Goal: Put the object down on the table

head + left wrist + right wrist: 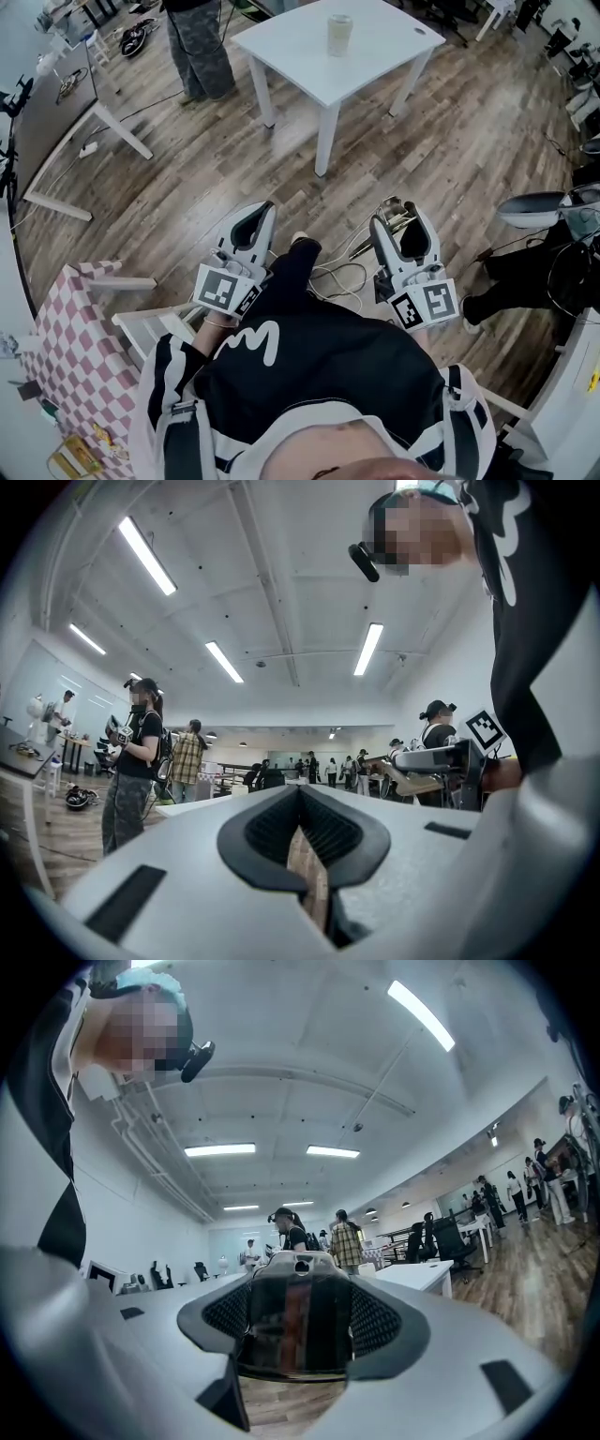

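Observation:
My right gripper (398,208) is held low in front of my body, above the wooden floor, shut on a dark glossy object (298,1321) with a metal end (392,211). In the right gripper view the object fills the gap between the pads (380,1321). My left gripper (265,208) hangs beside it, shut and holding nothing; only a thin slit of floor shows between its pads (333,832). The white table (309,66) stands well ahead of both grippers, with a pale cup (339,34) near its middle.
A person (199,47) stands to the left of the white table. A checkered tablecloth (66,356) is at my lower left, and white cables (342,277) lie on the floor by my feet. A long table (56,122) runs along the left; office chairs (544,208) are at right.

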The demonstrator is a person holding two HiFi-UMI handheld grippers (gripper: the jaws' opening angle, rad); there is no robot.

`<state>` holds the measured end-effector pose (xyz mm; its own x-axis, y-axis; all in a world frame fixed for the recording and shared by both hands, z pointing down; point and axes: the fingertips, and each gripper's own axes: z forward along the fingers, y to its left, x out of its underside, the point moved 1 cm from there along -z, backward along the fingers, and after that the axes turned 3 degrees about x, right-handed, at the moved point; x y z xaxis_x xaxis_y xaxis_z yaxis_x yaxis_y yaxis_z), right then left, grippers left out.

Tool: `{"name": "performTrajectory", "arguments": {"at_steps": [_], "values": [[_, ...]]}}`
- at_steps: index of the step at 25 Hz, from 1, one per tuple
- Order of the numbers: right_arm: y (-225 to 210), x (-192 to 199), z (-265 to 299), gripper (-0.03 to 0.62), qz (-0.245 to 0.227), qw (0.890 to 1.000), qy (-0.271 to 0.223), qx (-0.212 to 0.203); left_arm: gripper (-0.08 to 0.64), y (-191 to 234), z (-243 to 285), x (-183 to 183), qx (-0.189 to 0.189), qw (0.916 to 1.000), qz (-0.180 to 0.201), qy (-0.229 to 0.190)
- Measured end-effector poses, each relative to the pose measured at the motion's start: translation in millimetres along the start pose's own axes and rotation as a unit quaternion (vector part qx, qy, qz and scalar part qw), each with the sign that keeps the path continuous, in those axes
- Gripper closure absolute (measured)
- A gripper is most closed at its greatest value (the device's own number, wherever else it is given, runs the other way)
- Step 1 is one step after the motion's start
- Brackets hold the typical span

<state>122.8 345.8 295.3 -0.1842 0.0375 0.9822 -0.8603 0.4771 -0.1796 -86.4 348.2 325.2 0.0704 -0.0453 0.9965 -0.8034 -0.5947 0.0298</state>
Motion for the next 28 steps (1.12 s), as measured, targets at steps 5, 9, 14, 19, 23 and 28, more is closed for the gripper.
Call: {"name": "performTrajectory", "arguments": {"at_steps": [5,9,14,19,23,28], "values": [[-11.5,6.4,11.5,0.299,0.008,1.0,0.007,0.005,0.555,2.6,20.8,6.0,0.016,0.9999,-0.005,0.0],[-14.3,4.5,27.8,0.299,0.018,1.0,0.01,0.003,0.555,9.5,43.7,7.5,0.03,0.9995,-0.009,-0.001],[-23.1,13.5,54.1,0.301,0.032,0.999,0.018,0.001,0.555,19.5,69.1,12.8,0.046,0.9988,-0.018,-0.006],[-40.7,17.6,98.6,0.299,0.032,0.999,0.02,0.008,0.555,55.3,102.1,20.5,0.053,0.998,-0.033,0.0],[-56.4,7.9,138.9,0.299,0.03,0.999,0.01,0.02,0.555,89.8,136.5,10.6,0.066,0.9974,-0.027,-0.008],[-68.1,0.3,188.7,0.301,0.039,0.999,0.004,0.01,0.555,126.0,176.4,-4.1,0.076,0.9966,-0.02,-0.025]]}}
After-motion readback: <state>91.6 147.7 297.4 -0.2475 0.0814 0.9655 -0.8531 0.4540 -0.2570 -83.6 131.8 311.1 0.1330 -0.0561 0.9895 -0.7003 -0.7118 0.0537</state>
